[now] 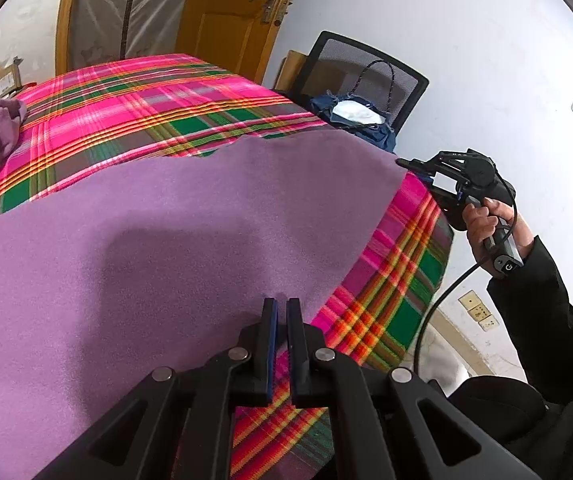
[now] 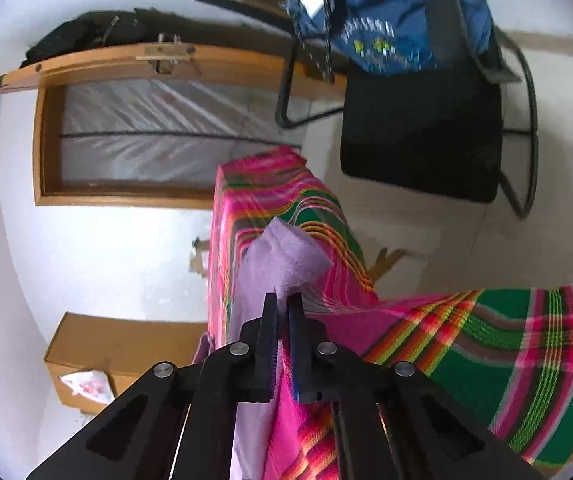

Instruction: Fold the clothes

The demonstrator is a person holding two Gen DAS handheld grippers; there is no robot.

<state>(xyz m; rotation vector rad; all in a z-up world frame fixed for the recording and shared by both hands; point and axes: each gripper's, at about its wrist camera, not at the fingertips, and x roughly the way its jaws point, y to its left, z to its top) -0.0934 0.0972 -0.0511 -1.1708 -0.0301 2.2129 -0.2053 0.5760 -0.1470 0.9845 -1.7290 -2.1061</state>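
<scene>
A white "G" logo marks the gripper handle [image 1: 507, 265]

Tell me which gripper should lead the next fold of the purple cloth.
Probably the right gripper: its jaws pinch a free corner of the purple cloth at the far table edge. The left gripper holds the near edge over the plaid tablecloth as an anchor.

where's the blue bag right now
In the left wrist view the blue bag sits on the black mesh chair, beyond the plaid-covered table's far right corner.
</scene>
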